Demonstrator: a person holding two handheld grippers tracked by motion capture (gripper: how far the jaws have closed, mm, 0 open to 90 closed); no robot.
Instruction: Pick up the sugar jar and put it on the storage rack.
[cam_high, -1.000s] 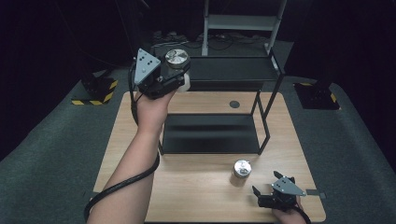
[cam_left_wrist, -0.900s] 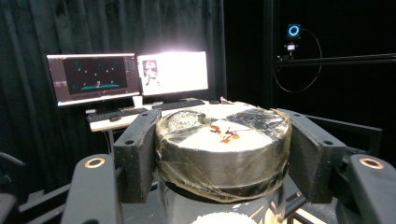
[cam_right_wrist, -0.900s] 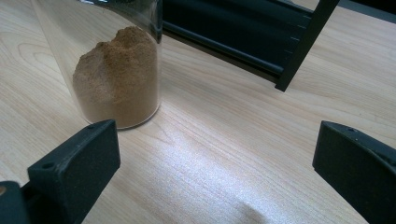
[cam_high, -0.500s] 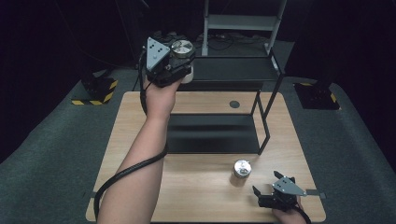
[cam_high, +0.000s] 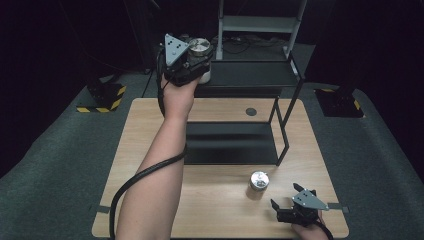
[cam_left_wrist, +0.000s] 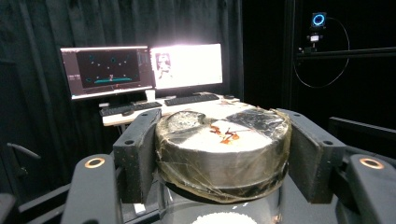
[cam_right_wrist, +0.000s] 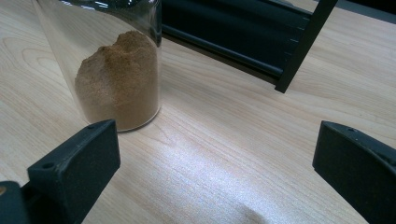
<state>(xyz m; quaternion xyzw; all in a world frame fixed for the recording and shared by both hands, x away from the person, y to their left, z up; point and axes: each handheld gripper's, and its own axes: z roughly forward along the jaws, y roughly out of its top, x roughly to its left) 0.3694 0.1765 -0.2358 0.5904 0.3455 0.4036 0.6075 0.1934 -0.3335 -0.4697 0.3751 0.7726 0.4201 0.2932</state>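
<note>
Left tool (cam_high: 192, 57) is clamped on a glass jar's metal lid (cam_left_wrist: 223, 142), film-wrapped and round, held raised beside the black rack's upper shelf (cam_high: 250, 75). Probably mid-placement; release remains. Right tool (cam_high: 292, 212) rests on the wood-grain counter (cam_high: 220, 210), jaws wide and empty. Brown-powder jar (cam_right_wrist: 119, 79) stands just ahead of it, apparently next.

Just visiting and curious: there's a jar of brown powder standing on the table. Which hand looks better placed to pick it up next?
Probably the right. The right gripper rests open on the table beside the jar of brown powder, while the left gripper is raised far off, shut on another jar.
</note>
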